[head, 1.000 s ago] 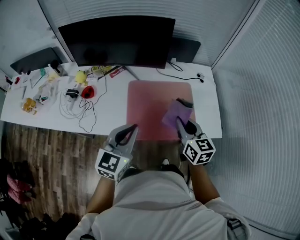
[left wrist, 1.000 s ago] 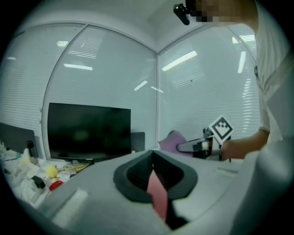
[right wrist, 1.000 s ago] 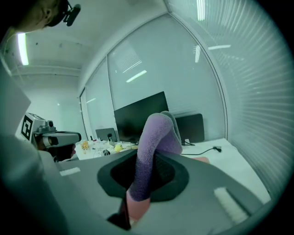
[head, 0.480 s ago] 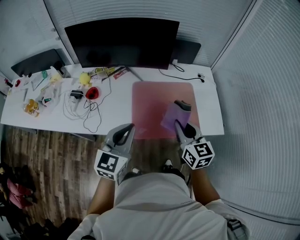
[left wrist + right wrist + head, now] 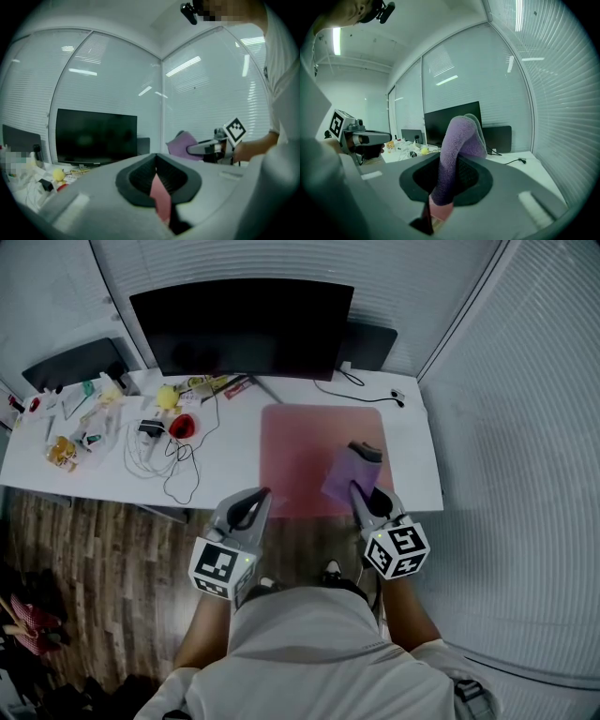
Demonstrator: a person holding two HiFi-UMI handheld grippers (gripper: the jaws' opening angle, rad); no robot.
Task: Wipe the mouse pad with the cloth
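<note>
— Head view: smooth, flat pink mouse pad (image 5: 300,442) with rounded corners, lying on white desk (image 5: 225,460) in front of black monitor (image 5: 244,329)?
— Yes. Fuzzy purple cloth (image 5: 343,474), folded into a soft hump, over the pad's near right part.
— And right gripper (image 5: 362,493)?
— Clamped on the cloth, plush fold standing up between the jaws in right gripper view.
— And left gripper (image 5: 255,495)?
— Closed to a thin slit, holding nothing, hovering off the desk's near edge, by the pad's near left corner.

We find the pad (image 5: 300,451) on the right half of the worktop (image 5: 230,470), cloth (image 5: 341,474) over its right side, monitor (image 5: 244,329) behind, cables (image 5: 155,451) left.
</note>
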